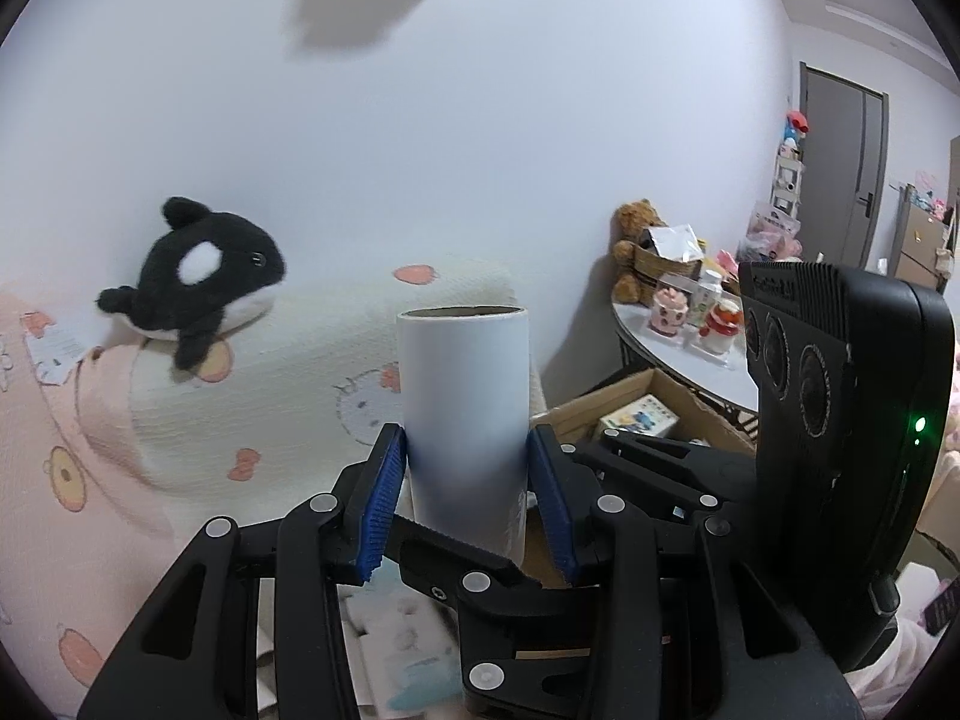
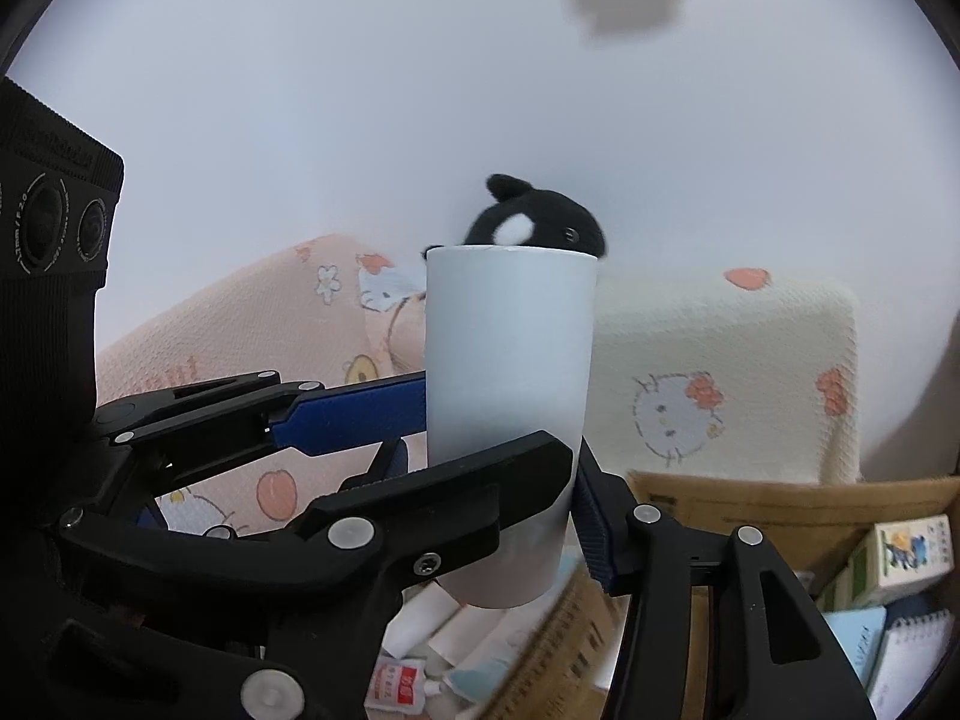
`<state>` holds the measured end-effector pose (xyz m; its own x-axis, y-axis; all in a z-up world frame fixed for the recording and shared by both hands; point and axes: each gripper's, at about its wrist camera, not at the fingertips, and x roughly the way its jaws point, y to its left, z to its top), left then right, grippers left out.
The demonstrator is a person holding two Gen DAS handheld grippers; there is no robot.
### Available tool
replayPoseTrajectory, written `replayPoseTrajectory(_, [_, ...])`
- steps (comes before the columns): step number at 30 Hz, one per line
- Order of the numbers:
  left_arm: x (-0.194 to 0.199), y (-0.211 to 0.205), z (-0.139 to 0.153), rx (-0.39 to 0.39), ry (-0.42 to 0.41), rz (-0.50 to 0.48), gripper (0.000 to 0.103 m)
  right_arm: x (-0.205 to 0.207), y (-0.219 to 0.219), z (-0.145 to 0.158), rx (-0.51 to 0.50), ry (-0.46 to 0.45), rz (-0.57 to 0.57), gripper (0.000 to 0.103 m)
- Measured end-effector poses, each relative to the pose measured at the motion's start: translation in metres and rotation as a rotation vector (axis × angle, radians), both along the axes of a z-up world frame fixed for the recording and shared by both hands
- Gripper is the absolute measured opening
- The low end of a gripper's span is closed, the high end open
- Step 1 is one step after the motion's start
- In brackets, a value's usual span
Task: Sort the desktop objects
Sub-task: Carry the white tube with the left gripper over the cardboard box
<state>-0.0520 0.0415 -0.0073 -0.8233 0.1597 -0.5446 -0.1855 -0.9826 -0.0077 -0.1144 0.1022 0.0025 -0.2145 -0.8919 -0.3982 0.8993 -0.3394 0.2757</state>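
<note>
Item: white roll (image 1: pixel 465 420), upright, being carried in both my grippers above a cardboard box (image 2: pixel 798 495).

Left gripper (image 1: pixel 468 498) is pinching the roll's lower half between blue pads; right gripper (image 2: pixel 492 504) is straddling it, but I cannot tell whether its pads are pressing. I am judging it best lowered upright and level, releasing only when seated. Packet writing below is unreadable.
</note>
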Motion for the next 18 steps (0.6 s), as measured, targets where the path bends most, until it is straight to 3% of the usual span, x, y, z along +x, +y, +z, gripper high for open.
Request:
replayPoseTrajectory(7, [-0.008, 0.032, -0.008, 0.038, -0.03, -0.027, 0.046, -0.015, 0.03, -0.007, 0.03, -0.035, -0.014, 0.059])
replayPoseTrajectory(18, [-0.033, 0.066, -0.032, 0.08, -0.15, -0.068, 0.046, -0.047, 0.064, -0.031, 0.114, -0.143, -0.033, 0.059])
